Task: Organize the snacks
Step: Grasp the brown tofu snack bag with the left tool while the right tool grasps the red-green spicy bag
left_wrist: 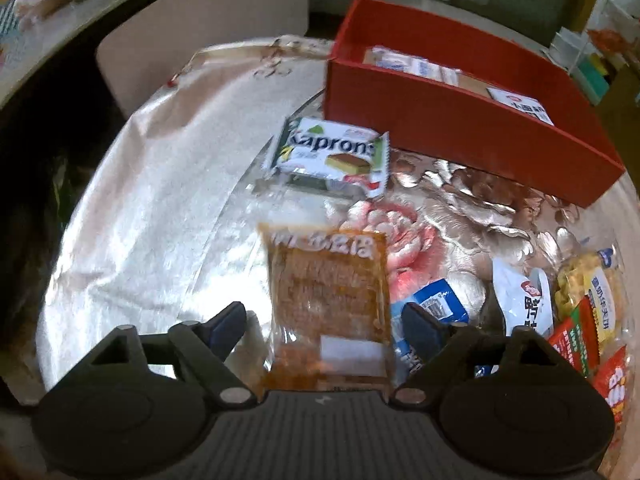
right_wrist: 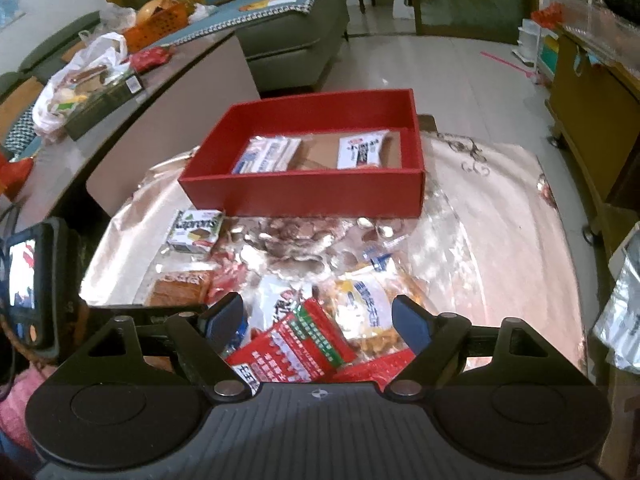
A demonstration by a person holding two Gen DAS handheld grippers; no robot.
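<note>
My left gripper [left_wrist: 324,316] is open, its fingers on either side of an orange-brown snack packet [left_wrist: 326,296] that lies on the table; I cannot tell if they touch it. A green-and-white Kaprons packet [left_wrist: 328,156] lies beyond it, in front of the red box [left_wrist: 460,132]. My right gripper [right_wrist: 318,320] is open above a pile of snacks: a red-and-green packet [right_wrist: 308,340] and a yellow packet [right_wrist: 364,308]. The red box [right_wrist: 304,192] holds two white packets [right_wrist: 268,156]. The Kaprons packet [right_wrist: 196,230] and the orange-brown packet [right_wrist: 180,288] lie to the left.
The table has a shiny floral cloth [right_wrist: 480,240]. A grey sideboard [right_wrist: 140,120] with bags and boxes stands at the left, a wooden cabinet [right_wrist: 592,120] at the right. The left gripper's body [right_wrist: 36,284] shows at the left edge. More snacks [left_wrist: 580,304] lie at the right.
</note>
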